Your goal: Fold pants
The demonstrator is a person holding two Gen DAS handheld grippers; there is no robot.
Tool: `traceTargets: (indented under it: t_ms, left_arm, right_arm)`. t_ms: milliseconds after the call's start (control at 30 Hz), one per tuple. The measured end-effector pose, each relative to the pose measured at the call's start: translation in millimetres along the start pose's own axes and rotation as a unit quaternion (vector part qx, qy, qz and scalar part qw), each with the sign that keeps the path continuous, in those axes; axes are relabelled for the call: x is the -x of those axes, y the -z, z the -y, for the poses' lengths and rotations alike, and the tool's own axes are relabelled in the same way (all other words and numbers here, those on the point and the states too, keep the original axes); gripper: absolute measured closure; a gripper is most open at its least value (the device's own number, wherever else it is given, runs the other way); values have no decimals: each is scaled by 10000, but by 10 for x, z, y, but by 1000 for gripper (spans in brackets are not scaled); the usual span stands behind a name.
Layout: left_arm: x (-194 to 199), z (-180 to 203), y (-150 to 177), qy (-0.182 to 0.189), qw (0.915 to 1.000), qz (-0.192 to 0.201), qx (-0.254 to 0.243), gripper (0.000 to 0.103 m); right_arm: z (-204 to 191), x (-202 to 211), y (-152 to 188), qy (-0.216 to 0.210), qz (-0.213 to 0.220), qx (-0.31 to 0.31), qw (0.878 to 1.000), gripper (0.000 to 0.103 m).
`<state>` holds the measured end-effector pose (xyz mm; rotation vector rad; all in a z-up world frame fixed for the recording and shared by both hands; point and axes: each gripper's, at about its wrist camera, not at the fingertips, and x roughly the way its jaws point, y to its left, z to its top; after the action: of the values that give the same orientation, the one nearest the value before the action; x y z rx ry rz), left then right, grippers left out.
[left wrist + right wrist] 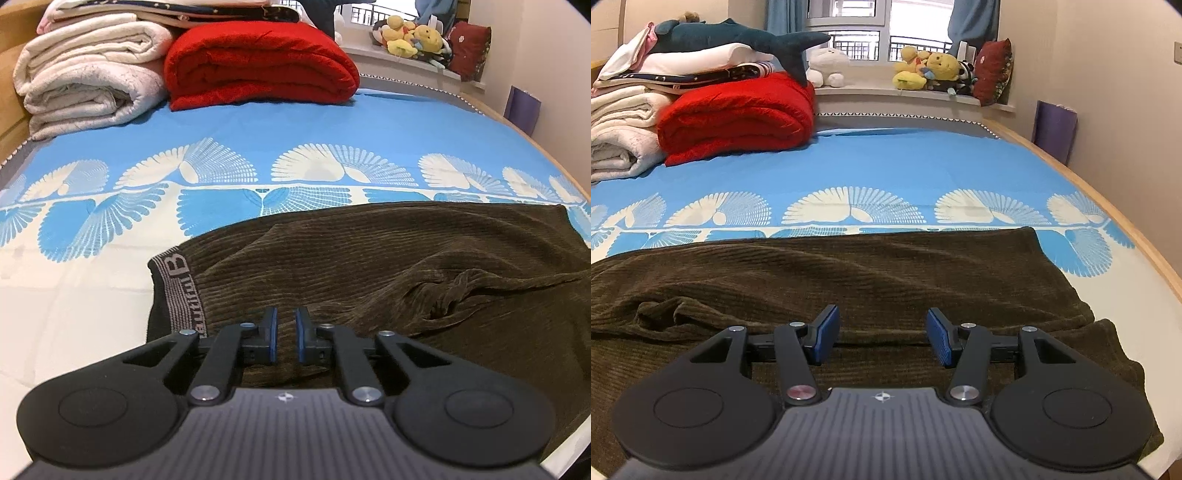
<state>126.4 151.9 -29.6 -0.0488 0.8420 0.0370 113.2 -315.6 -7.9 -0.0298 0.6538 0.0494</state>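
1. The pants (369, 266) are brown, of ribbed fabric, and they lie flat on the bed sheet (295, 122), across the lower half of both my views.
2. In the left wrist view the waistband (181, 291) is at the lower left of the frame; it is grey with letters and it turns up at the corner.
3. My left gripper (285, 334) is at the bottom centre of that view, just to the right of the waistband, over the brown fabric.
4. Its jaws stand almost together, with only a narrow gap between the blue pads. I cannot tell if a fold of the fabric is pinched between them, because the pads show only from behind.
5. A bunched wrinkle (447, 295) sits in the fabric to the right of the left gripper.
6. My right gripper (882, 334) is at the bottom centre of the right wrist view, over the pants.
7. Its jaws are apart, and the fabric shows between them. The pads do not press on anything.
8. In the right wrist view the far edge of the pants ends near the white fan pattern of the sheet.
9. A folded red blanket (738, 114) and white blankets (88, 74) lie at the upper left, well apart from the pants.
10. Plush toys (931, 70) sit on the window sill at the upper right.
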Motion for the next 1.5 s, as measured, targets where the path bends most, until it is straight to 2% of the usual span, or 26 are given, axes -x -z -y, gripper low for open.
traceTargets:
  t_ms: [67,133,200,267,467,500,533,567,667,700,733,833,933,967,1000,1033,1067,1100,1200,1367,1500]
  left_arm:
    - [-6,-28,-4,248,9995,-87,172,92]
    - [-23,-47,-63,320,9993,-106,136,92]
    - [-97,-97,-178,298,9994,-96,141,92]
    - [-234,-184,-322,295,9992,-114,257,92]
    - [-831,-423,-686,43,9982,87,595,90]
    - [-944,-468,-725,36,9975,95,696,86]
    - [-1061,-504,-761,28,9971,60,762,74]
    - [-1173,-516,-786,-10,9971,-13,765,69]
    - [-1484,-479,-880,-223,9987,-183,412,55]
    - [-1573,-467,-910,-239,9989,-258,304,42]
    - [-1667,-464,-940,-193,9989,-352,223,35]
    - [-1903,-426,-995,-42,9978,-629,-192,34]
    - [-2058,-414,-990,143,9949,-932,-368,31]
    - [-2074,-400,-992,144,9943,-948,-469,32]
    - [-2072,-384,-999,197,9935,-972,-558,46]
    - [-2042,-361,-1007,392,9926,-976,-613,75]
    - [-1991,-313,-1012,470,9918,-922,-756,85]
    - [-1929,-235,-1009,334,9911,-812,-1000,103]
    - [-1654,-52,-940,94,9866,-542,-1536,103]
    - [-755,89,-722,25,9858,146,-1675,103]
    - [78,308,-281,250,9831,197,-1803,103]
  right_arm:
    - [-2,-26,-38,50,38,0,10000,51]
    - [14,-47,-79,-5,68,-37,10000,61]
    - [39,-58,-113,-98,84,-144,9998,91]
    - [55,-63,-137,-124,116,-210,9996,97]
    - [-15,-138,-149,-335,-24,-13,9994,97]
    - [-22,-161,-152,-380,-72,7,9993,97]
    - [-25,-185,-158,-430,-121,13,9990,97]
    - [-30,-206,-164,-473,-163,21,9987,97]
    - [-18,-262,-182,-479,-199,60,9986,97]
    - [-4,-280,-187,-479,-211,40,9986,97]
    - [-4,-280,-187,-479,-211,40,9986,97]
    - [67,-350,-202,-502,-279,-50,9983,97]
    - [110,-398,-203,-504,-340,-81,9981,97]
    - [116,-409,-207,-500,-351,-86,9981,97]
    - [121,-416,-208,-496,-359,-94,9981,97]
    - [124,-420,-211,-492,-365,-100,9981,97]
    - [124,-419,-214,-494,-363,-102,9981,97]
    - [123,-416,-214,-499,-358,-100,9981,97]
    - [124,-406,-211,-464,-352,-87,9983,97]
    - [134,-340,-174,-354,-329,-136,9987,97]
    - [140,-229,-120,-276,-273,-143,9991,97]
